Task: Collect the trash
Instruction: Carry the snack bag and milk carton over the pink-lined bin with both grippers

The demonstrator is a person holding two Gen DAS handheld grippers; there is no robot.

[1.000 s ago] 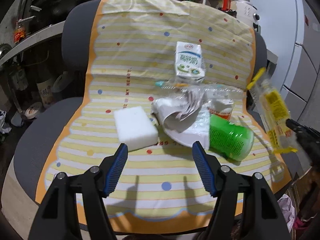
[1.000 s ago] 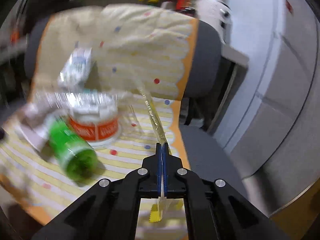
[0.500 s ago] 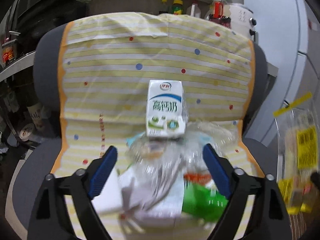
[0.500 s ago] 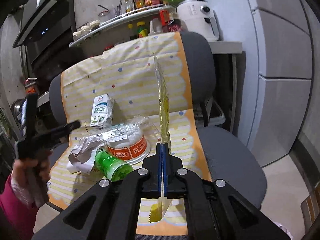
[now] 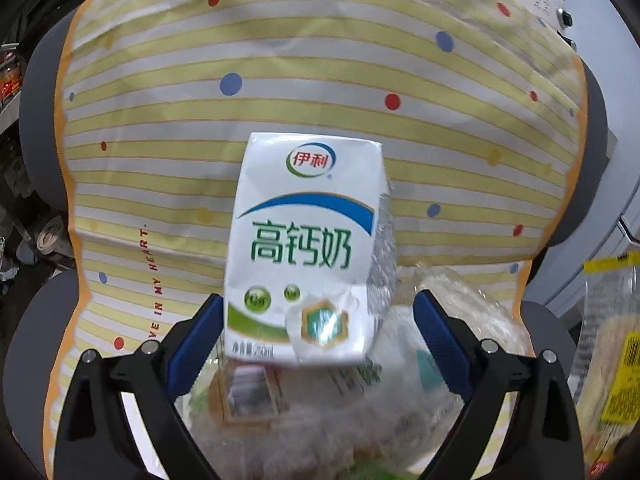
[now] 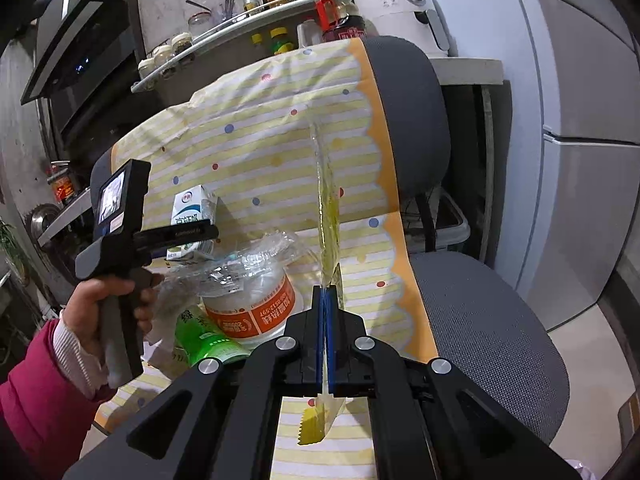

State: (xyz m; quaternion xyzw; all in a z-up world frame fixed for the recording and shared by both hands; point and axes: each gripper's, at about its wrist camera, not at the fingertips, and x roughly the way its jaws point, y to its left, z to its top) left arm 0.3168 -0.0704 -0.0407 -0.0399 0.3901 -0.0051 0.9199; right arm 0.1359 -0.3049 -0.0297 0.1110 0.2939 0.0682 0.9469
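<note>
Dead ahead of the left gripper (image 5: 316, 320), and framed between its blue pads: a white milk carton (image 5: 308, 248), upright on the seat of the grey office chair (image 6: 480, 320), backed against the yellow striped cover (image 5: 320, 80) draped over the backrest. Long axis of the carton vertical, printed face square to the left wrist view, top up, base down among the clutter. Jaws spread wide and level, left pad just beside the carton's lower left edge, right pad standing clear of the right edge; no contact visible yet, though blur at the base makes it hard to rule out. Opening set across the carton's narrow width, so, by the look of it, only a short push forward and a squeeze needed, with a grip low on the body. Just below and nearer than the carton: crumpled clear plastic film (image 5: 440, 320), lying over an upturned white tub with an orange label (image 6: 256, 312), and a green bottle (image 6: 204, 340) on its side near the left of the seat; likely to snag if the jaws dip. Right gripper (image 6: 325, 300) well apart to the right, pressed together on a flat yellow wrapper (image 6: 328, 216) seen edge-on, long axis pointing up and away from the jaws. Left hand (image 6: 100, 304) plainly the nearer one to the carton.
</note>
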